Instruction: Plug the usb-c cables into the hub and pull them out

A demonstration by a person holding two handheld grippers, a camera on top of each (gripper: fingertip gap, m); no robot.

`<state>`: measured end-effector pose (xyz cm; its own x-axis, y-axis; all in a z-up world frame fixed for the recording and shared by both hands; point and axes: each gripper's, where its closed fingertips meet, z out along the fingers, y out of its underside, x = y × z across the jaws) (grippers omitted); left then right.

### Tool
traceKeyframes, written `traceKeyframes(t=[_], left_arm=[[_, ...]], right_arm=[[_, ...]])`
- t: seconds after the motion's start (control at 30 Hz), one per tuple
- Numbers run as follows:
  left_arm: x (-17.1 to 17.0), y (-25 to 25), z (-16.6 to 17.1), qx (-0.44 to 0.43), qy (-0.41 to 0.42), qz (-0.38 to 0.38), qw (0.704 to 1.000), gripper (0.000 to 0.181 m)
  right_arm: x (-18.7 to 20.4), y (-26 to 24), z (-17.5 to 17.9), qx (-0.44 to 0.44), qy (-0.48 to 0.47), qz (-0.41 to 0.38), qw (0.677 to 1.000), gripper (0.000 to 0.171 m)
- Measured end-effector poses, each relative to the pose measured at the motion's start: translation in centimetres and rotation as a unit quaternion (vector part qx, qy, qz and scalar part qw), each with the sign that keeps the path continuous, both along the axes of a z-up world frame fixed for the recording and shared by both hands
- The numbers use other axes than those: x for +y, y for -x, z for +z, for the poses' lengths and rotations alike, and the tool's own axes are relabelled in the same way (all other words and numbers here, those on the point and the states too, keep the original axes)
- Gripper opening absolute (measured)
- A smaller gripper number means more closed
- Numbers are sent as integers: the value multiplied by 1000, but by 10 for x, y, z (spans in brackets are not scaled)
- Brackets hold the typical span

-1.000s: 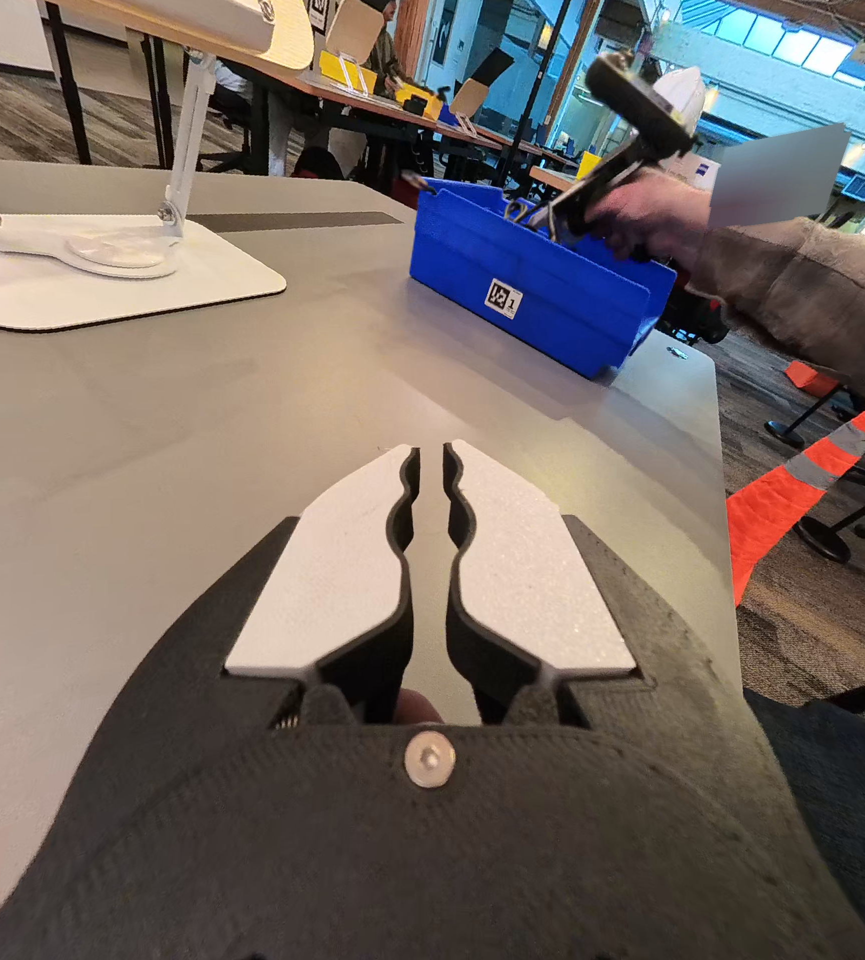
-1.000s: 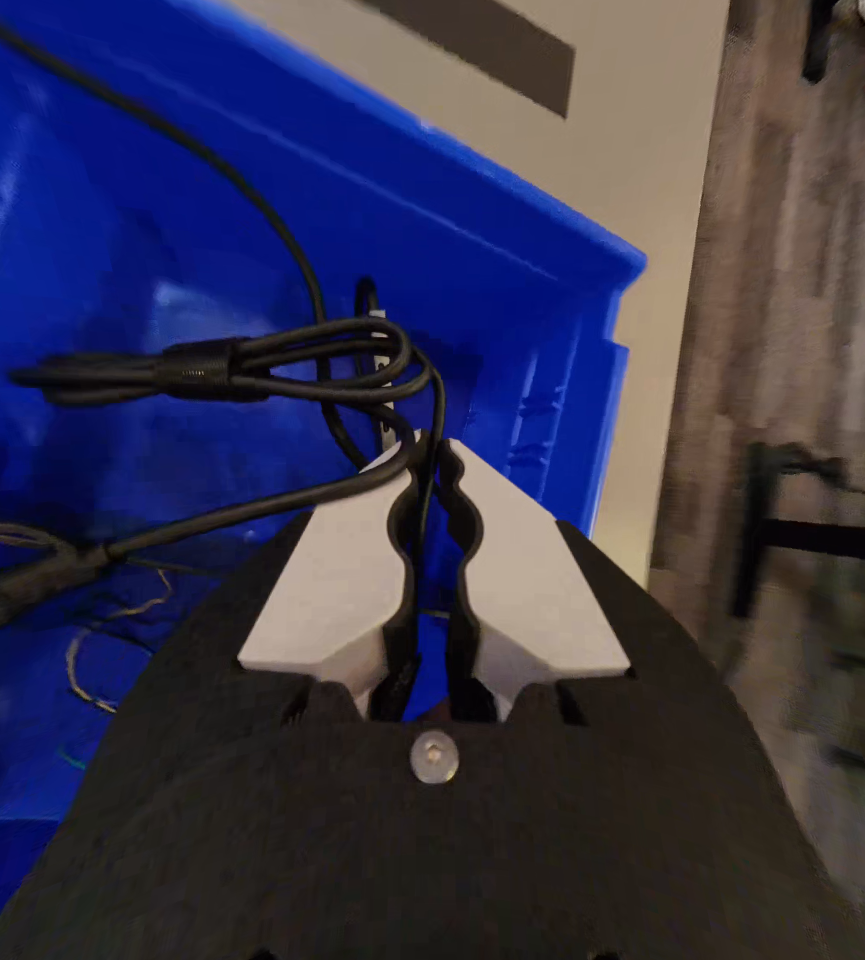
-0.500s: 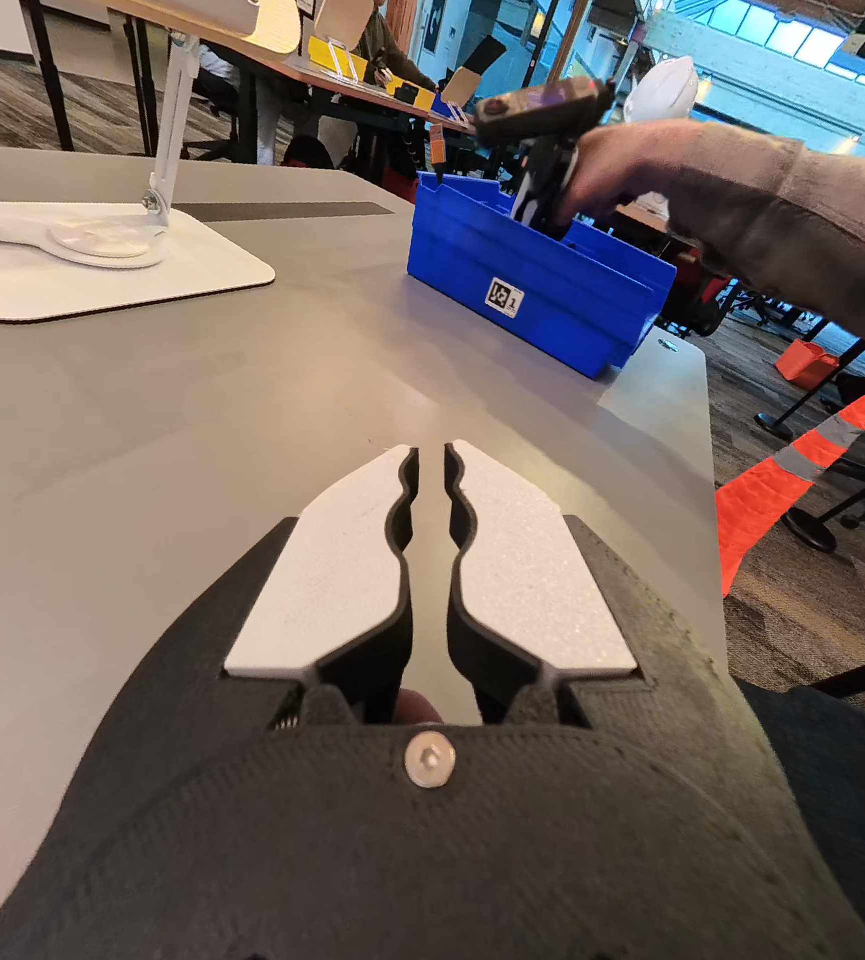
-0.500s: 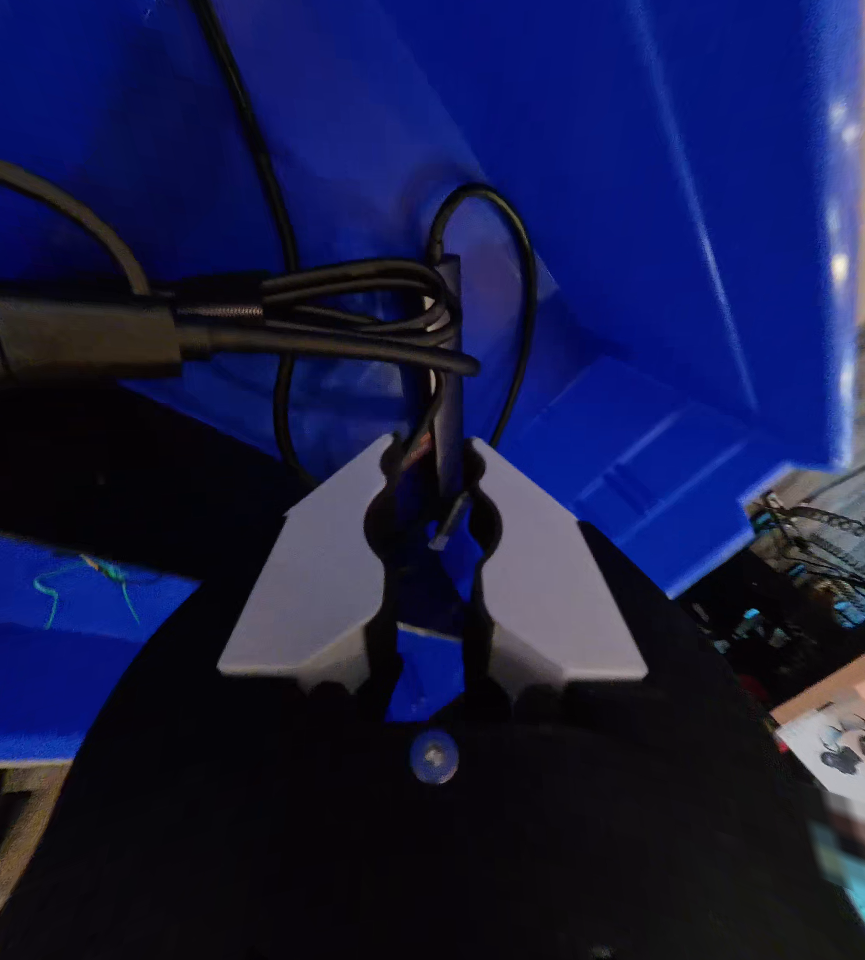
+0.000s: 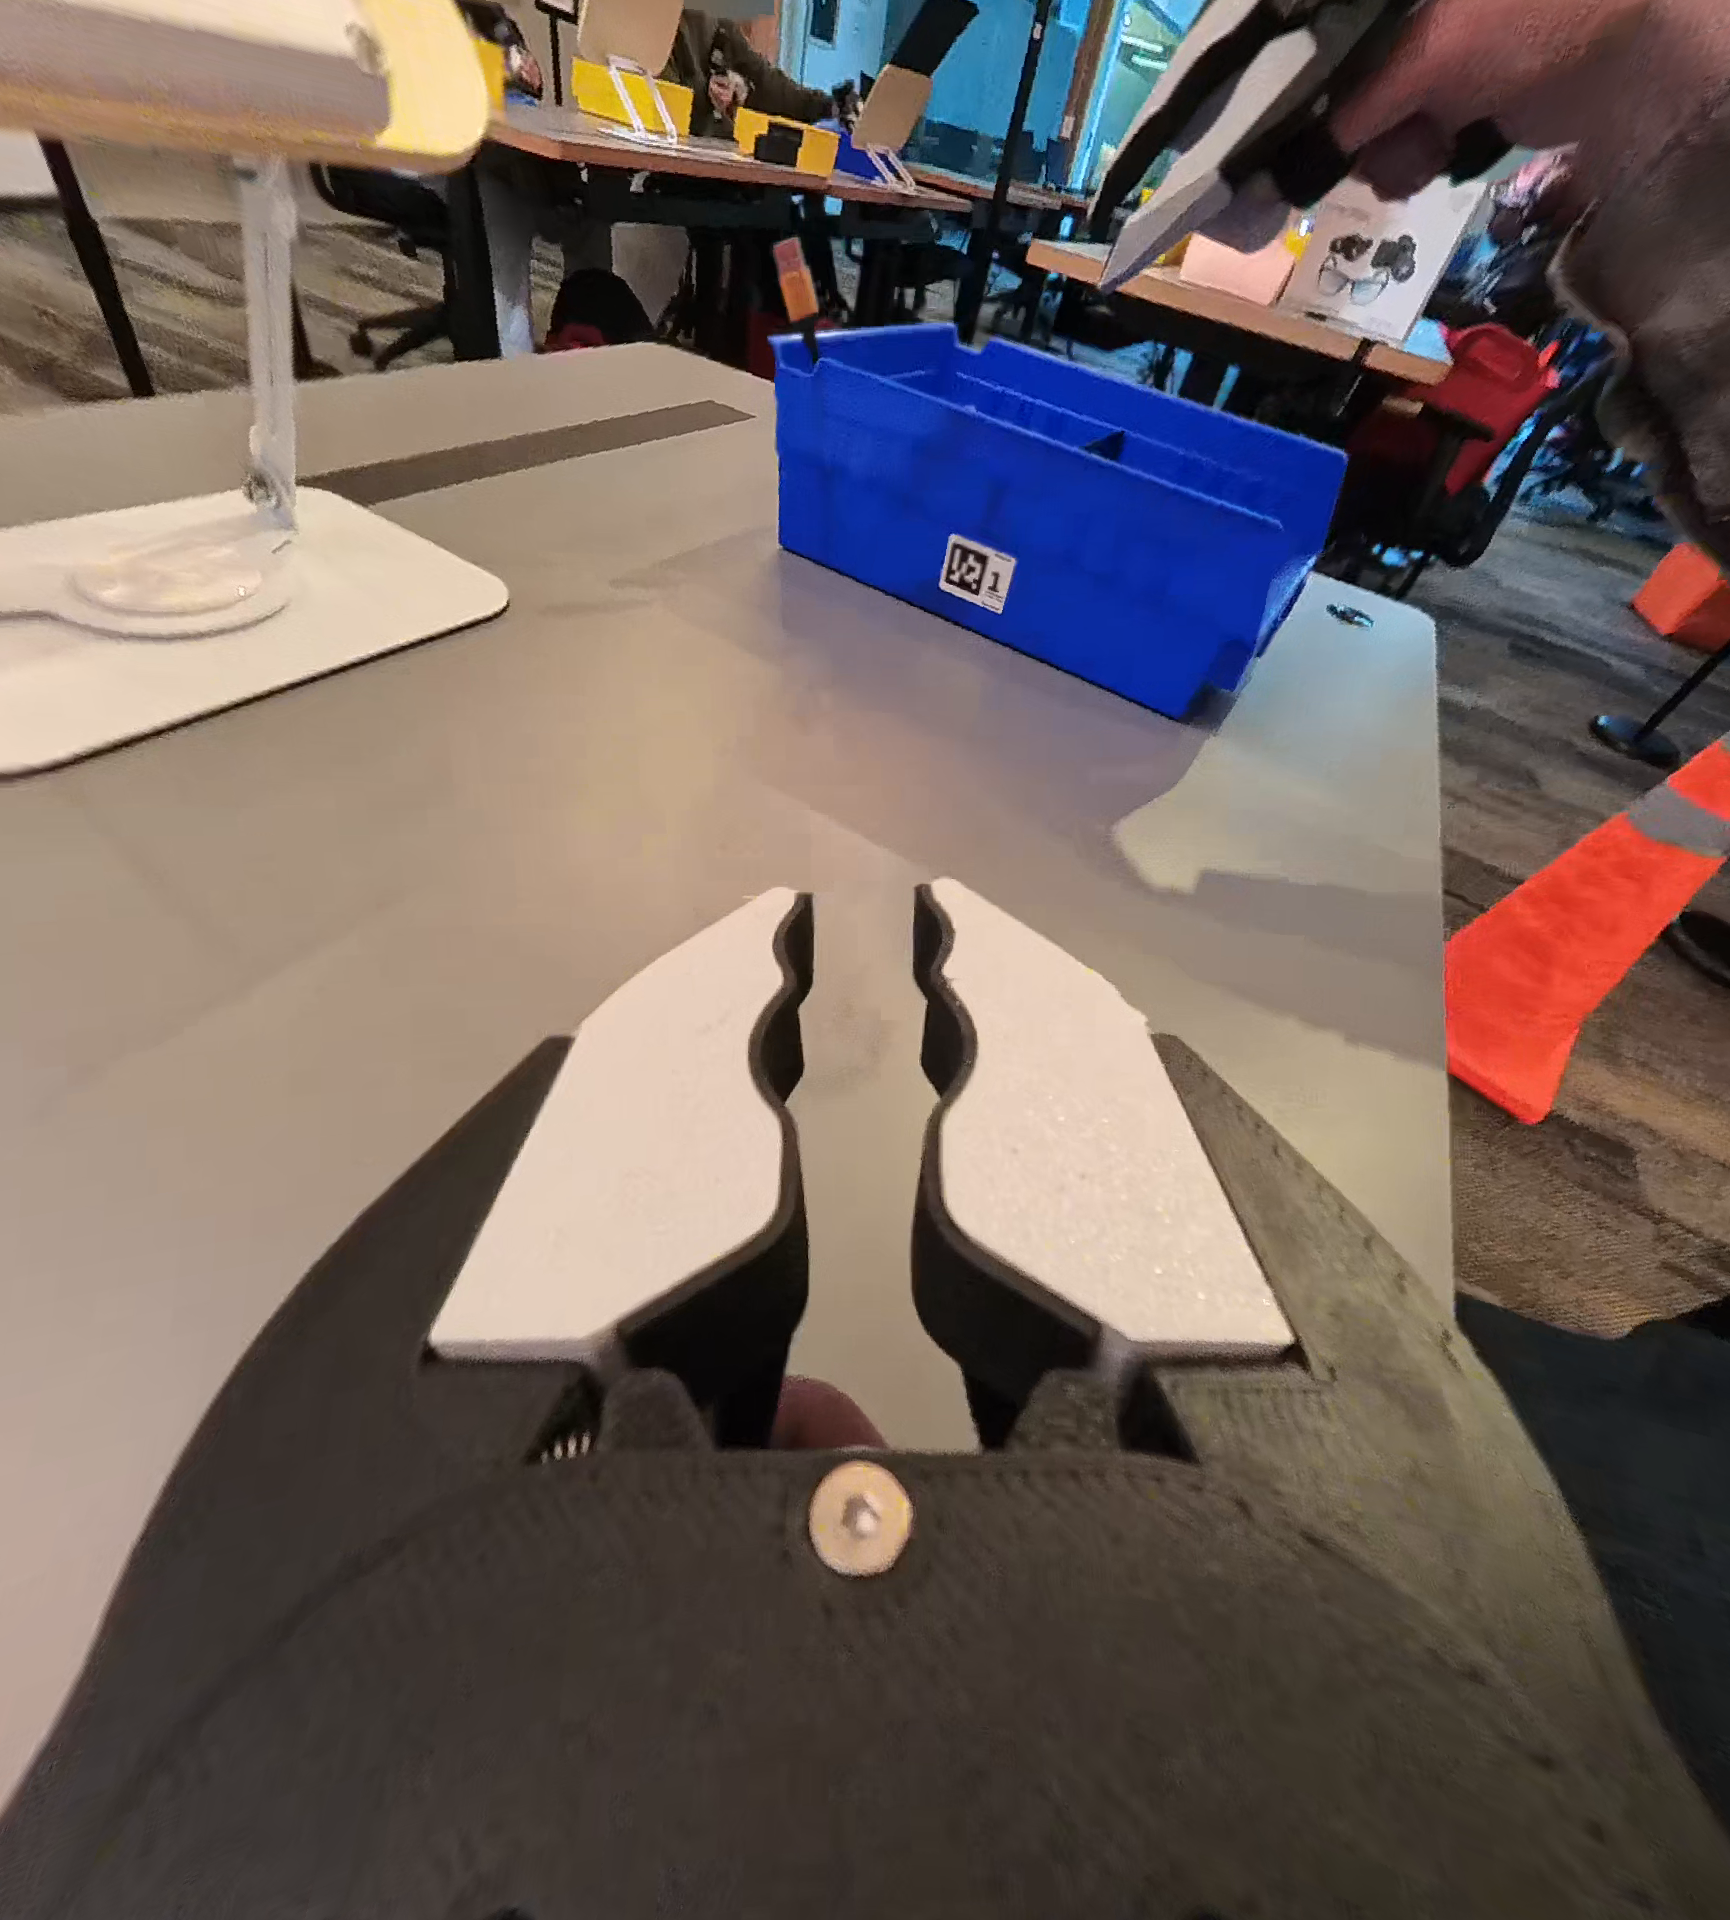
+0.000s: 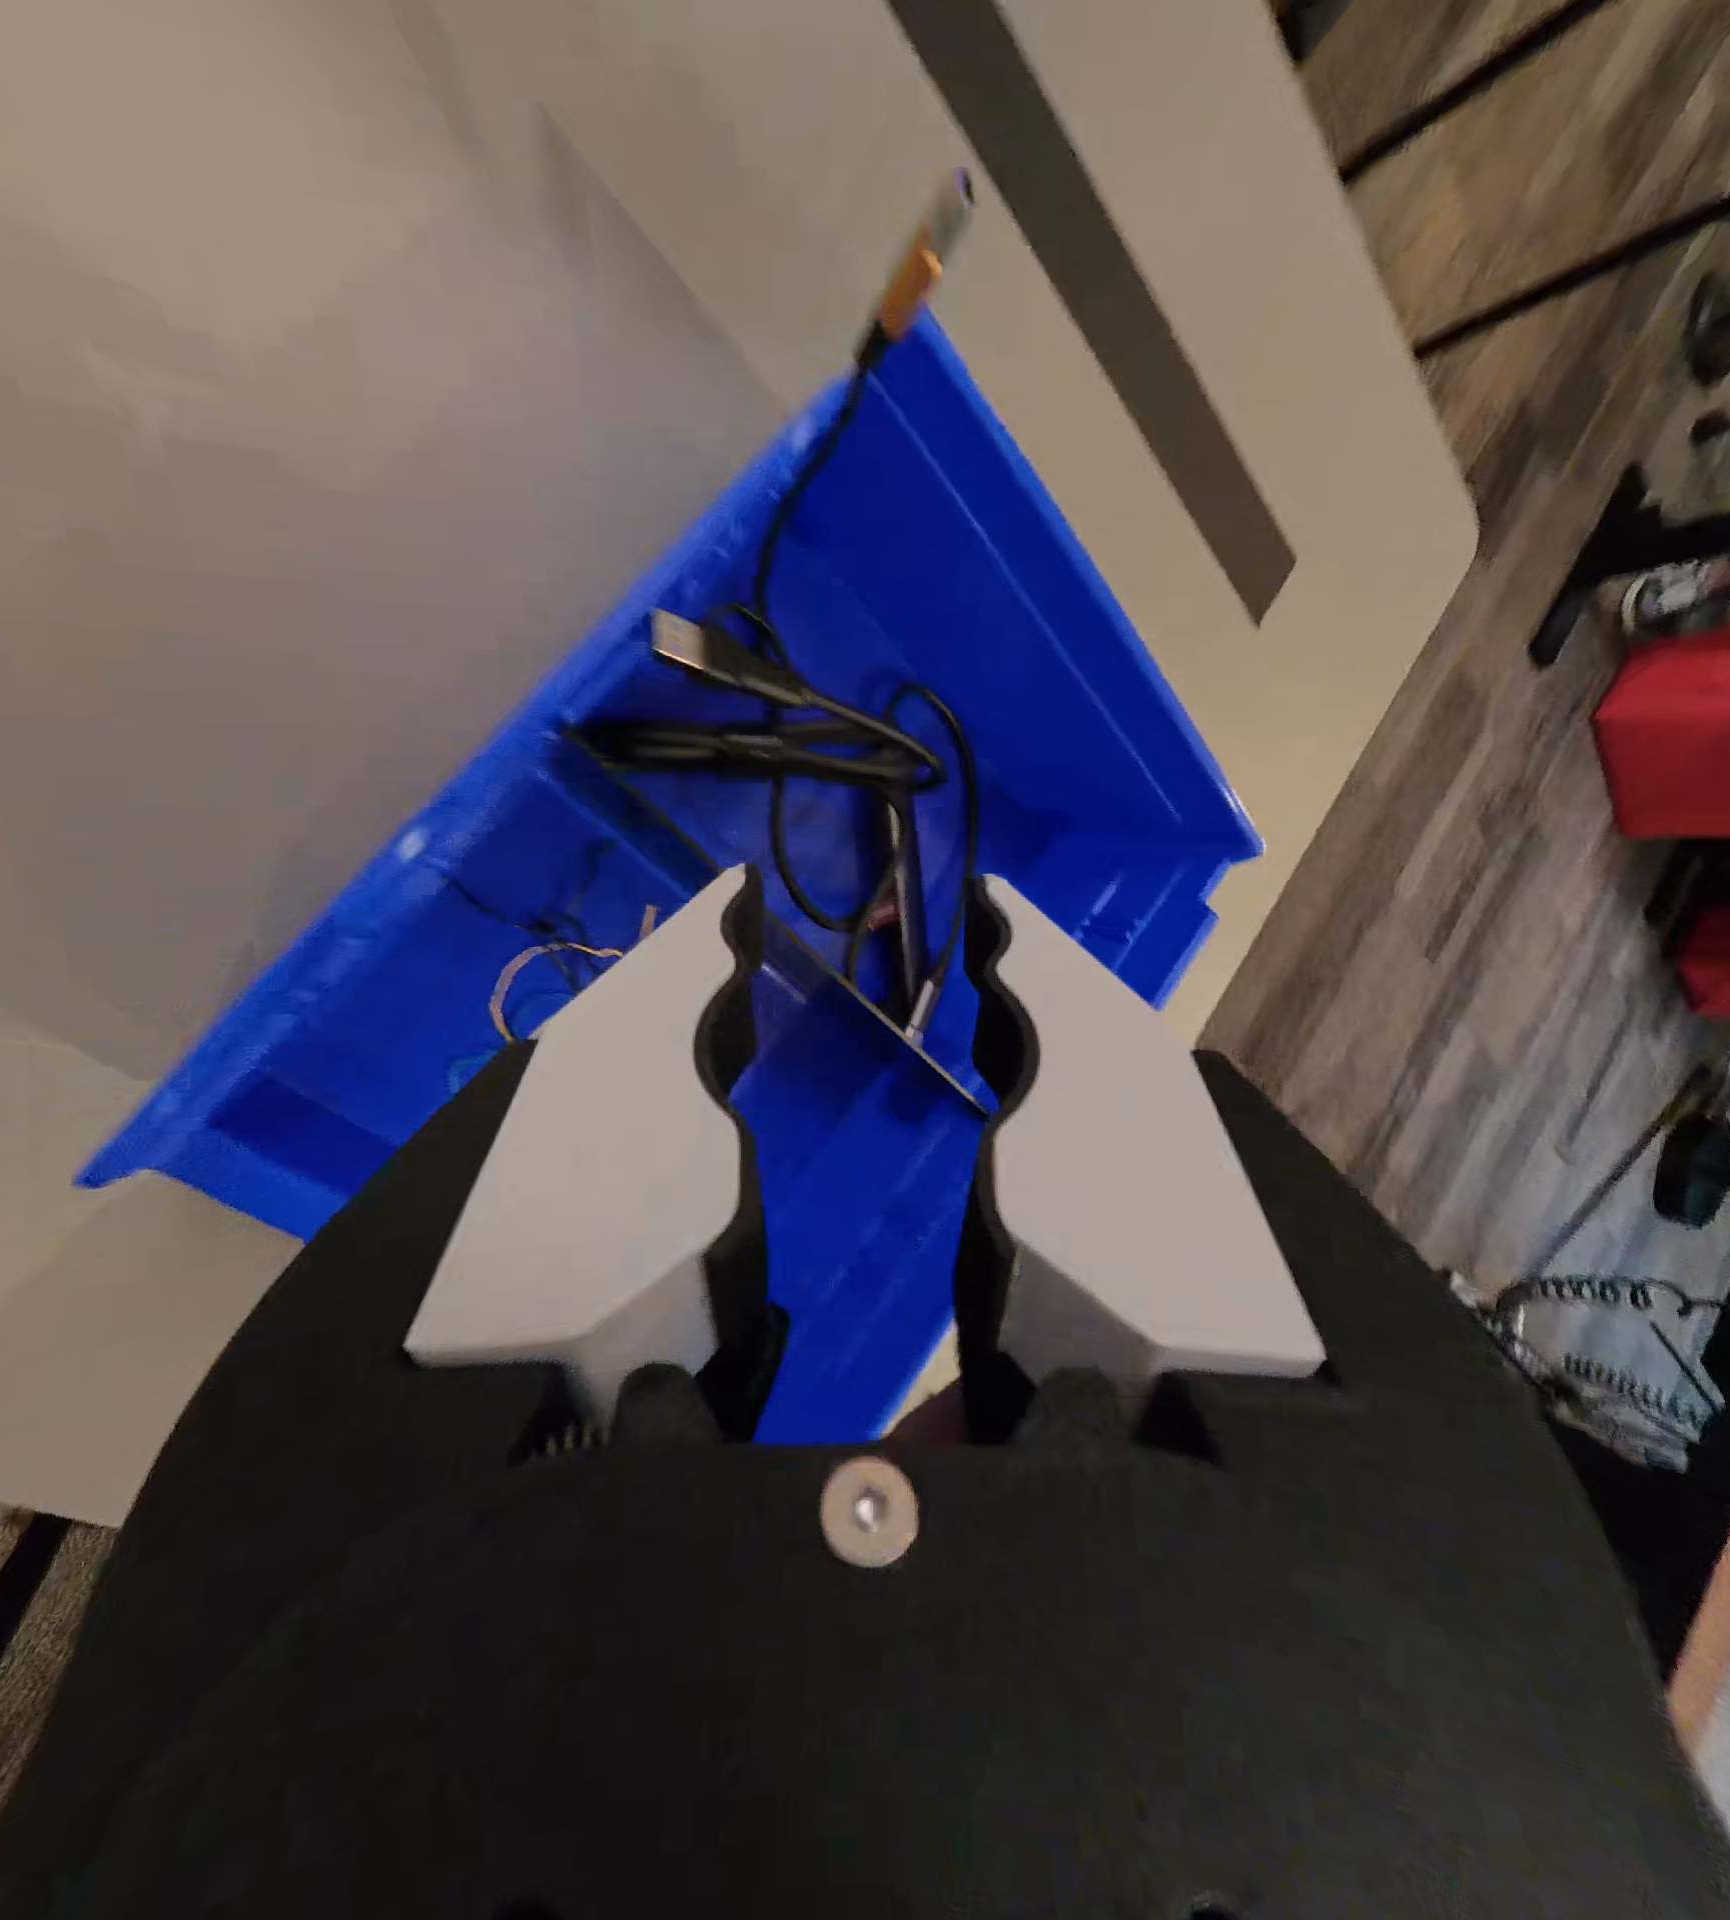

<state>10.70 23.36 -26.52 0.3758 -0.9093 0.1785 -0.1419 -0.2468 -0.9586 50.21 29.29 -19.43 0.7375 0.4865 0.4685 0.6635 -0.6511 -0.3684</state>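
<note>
A blue bin (image 5: 1048,540) stands on the grey table (image 5: 425,935) ahead of my left gripper (image 5: 863,899). That gripper is slightly open, empty and low over the table. My right gripper (image 6: 863,881) is open and empty, held high above the bin (image 6: 1048,623); it also shows at the top right of the left wrist view (image 5: 1183,177). In the bin lies a tangle of black cables (image 6: 809,738) with a silver plug (image 6: 679,639) and a slim grey bar (image 6: 908,914), perhaps the hub. An orange-collared plug (image 6: 928,260) sticks up over the bin's far corner (image 5: 793,281).
A white stand base (image 5: 165,613) sits on the table at left, with a dark strip (image 5: 528,447) behind it. The table's right edge is close to the bin. An orange cone (image 5: 1619,904) and red boxes (image 6: 1692,727) are on the floor beyond. Spacing between my two grippers at the tips: around 40 centimeters. To the orange-collared plug (image 6: 928,260): right tips about 15 centimeters, left tips about 40 centimeters.
My right gripper has let go of the cables in the bin, opened wide and risen above the bin. My left gripper has opened a little.
</note>
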Motion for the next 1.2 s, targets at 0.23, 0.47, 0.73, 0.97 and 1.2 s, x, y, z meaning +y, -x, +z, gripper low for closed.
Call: traceKeyframes(t=[0.23,0.47,0.73,0.97,1.2], left_arm=[[-11,13,76,25,-120,20,992,27],[42,126,130,182,-209,182,943,28],[105,284,50,389,-38,250,886,34],[115,305,-18,419,38,237,876,20],[123,309,-23,412,46,255,874,0]], right_arm=[[-39,96,23,64,-96,82,990,32],[-67,175,27,100,-134,165,972,29],[-86,224,7,140,-116,217,959,29],[-94,243,-19,155,-84,241,954,29],[-97,248,-18,167,-81,252,950,29]])
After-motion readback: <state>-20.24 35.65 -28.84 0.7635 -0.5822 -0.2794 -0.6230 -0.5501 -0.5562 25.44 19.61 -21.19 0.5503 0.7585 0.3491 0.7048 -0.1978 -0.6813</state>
